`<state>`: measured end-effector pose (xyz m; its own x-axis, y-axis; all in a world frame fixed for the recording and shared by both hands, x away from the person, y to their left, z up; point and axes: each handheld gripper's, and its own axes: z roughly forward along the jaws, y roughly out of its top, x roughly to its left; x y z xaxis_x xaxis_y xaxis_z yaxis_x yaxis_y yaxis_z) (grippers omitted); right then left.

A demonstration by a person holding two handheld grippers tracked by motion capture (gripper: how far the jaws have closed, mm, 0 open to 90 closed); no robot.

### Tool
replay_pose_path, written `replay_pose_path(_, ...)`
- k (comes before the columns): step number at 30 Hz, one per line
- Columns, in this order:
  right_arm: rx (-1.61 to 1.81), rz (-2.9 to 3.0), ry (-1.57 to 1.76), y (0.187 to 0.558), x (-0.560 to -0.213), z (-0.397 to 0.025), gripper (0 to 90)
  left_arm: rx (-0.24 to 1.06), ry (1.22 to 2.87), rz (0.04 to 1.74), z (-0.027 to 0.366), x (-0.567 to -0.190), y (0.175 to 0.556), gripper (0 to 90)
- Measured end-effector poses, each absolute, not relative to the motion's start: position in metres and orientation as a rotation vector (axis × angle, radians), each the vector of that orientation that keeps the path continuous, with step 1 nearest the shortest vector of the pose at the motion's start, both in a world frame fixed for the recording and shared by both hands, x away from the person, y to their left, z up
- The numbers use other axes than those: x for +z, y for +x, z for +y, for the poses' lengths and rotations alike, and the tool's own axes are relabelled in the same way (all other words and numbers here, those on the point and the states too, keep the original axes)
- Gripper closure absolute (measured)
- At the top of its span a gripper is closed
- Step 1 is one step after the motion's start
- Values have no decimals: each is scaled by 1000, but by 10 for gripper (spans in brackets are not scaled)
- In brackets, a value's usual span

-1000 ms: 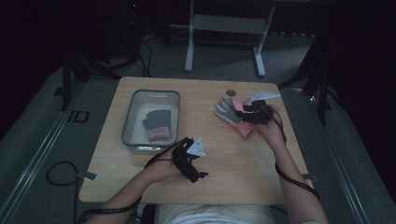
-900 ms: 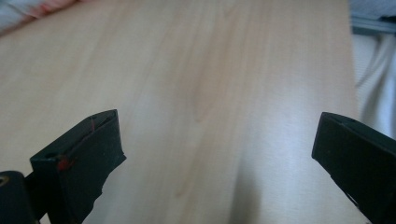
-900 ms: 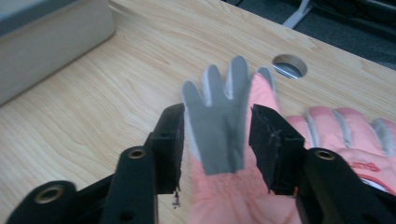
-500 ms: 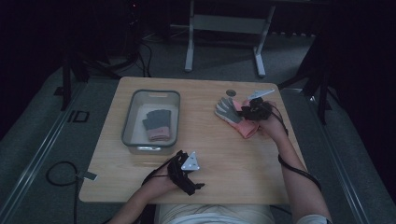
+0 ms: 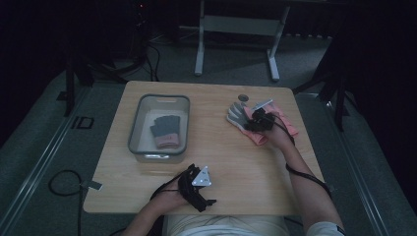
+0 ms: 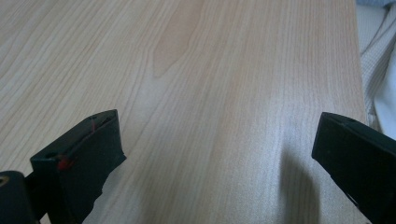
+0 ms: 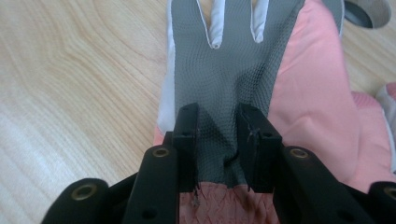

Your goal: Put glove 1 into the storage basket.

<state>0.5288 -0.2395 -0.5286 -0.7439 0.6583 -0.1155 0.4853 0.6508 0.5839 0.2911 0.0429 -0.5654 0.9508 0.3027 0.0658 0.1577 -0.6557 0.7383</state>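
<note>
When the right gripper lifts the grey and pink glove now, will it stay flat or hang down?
The glove will probably hang limp: its fabric already bunches between the right gripper fingers. It looks thin, so likely light. The dimpled grey palm should resist slipping, and the pink glove beneath may drag slightly.

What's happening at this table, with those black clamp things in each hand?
A person is sorting work gloves with two hand-held grippers. The right gripper has pinched a grey and pink glove near its cuff, on a small pile of gloves at the far right of the wooden table. The left gripper rests open over bare wood near the front edge, holding nothing. One dark glove already lies in the grey bin.
</note>
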Motion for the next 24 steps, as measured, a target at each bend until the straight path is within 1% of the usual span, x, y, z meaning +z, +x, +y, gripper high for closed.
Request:
replay_pose_path(5,731,2528,985,528,-529,-234,812,254,2284,334,48,-565,291,14)
replay_pose_path(9,732,2511,1083,527,-524,-231,861,264,2287,347,52,-564,292,15)
replay_pose_path(15,837,2467,1155,506,-495,-228,875,259,2269,351,54,-565,290,14)
replay_pose_path(21,1031,2332,1259,467,-455,-223,876,263,2262,358,55,-565,291,15)
replay_pose_path(24,1047,2258,1309,445,-438,-219,876,260,2255,361,56,-565,291,15)
